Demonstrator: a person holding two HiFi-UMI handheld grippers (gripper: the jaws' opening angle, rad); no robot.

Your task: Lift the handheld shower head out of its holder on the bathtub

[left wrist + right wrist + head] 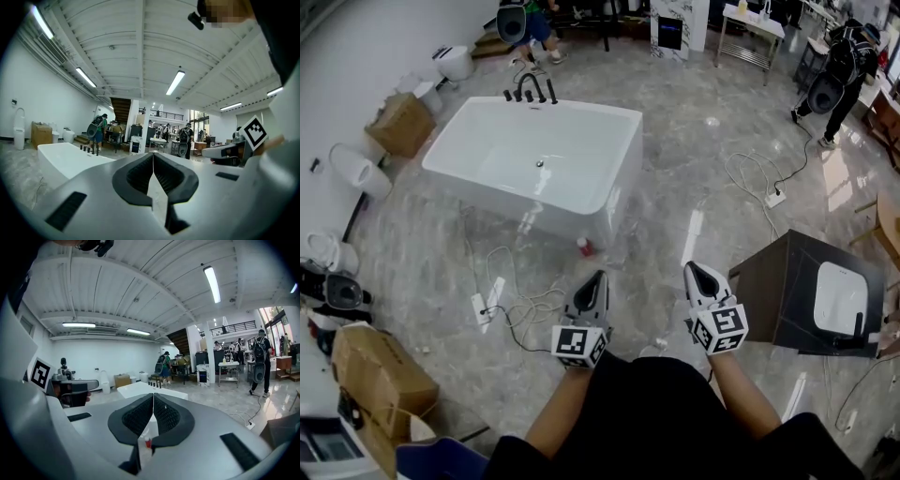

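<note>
Task not begun. Left gripper (592, 286) and right gripper (699, 278) both closed, empty, well short of bathtub (534, 169). Shower head (529, 89) in holder at far rim; approach, grasp, lift remain.

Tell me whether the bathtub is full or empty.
Empty. In the head view the bathtub shows its bare white floor and its drain, with no water visible.

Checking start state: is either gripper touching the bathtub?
No, the left gripper and right gripper both hover over the floor, apart from the bathtub.
</note>
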